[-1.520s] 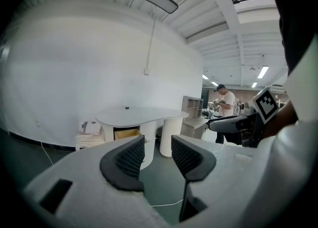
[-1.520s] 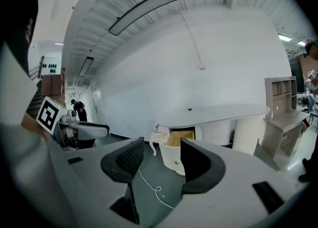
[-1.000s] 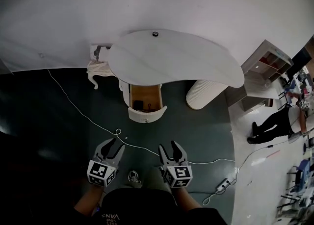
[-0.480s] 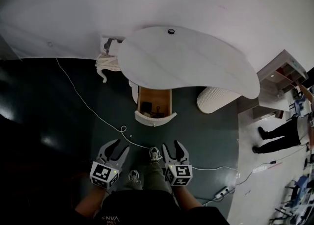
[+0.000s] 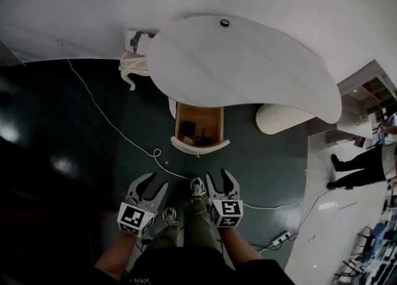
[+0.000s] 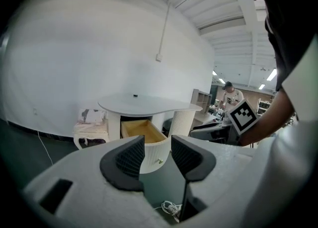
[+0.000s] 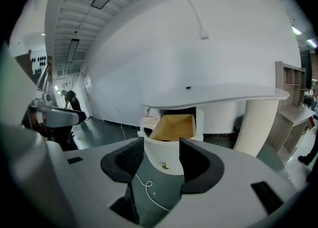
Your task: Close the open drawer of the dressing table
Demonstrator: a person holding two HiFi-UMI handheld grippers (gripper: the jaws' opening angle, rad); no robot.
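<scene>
The white dressing table [image 5: 248, 69] stands against the white wall, its curved top seen from above. Its drawer [image 5: 199, 146] is pulled out toward me, wooden inside, with dark small items in it and a ribbed white curved front bearing a small knob [image 7: 165, 166]. Both grippers hang well short of the drawer. My left gripper [image 5: 153, 184] is open with nothing between its jaws; in the left gripper view [image 6: 157, 153] the drawer front [image 6: 154, 156] shows through the gap. My right gripper [image 5: 219, 180] is open and empty too, and the drawer [image 7: 169, 140] lies beyond its jaws [image 7: 162, 157].
A white cable [image 5: 111, 122] runs across the dark floor and loops just left of the drawer. A ribbed white cylinder [image 5: 282, 117] stands right of the drawer, a small cream stool [image 5: 132, 66] left of the table. My shoes [image 5: 197, 186] are between the grippers. A person [image 5: 356, 169] stands far right.
I have stepped closer: the table and drawer have grown and slid nearer in the head view. Both grippers have moved forward and down, still open.
</scene>
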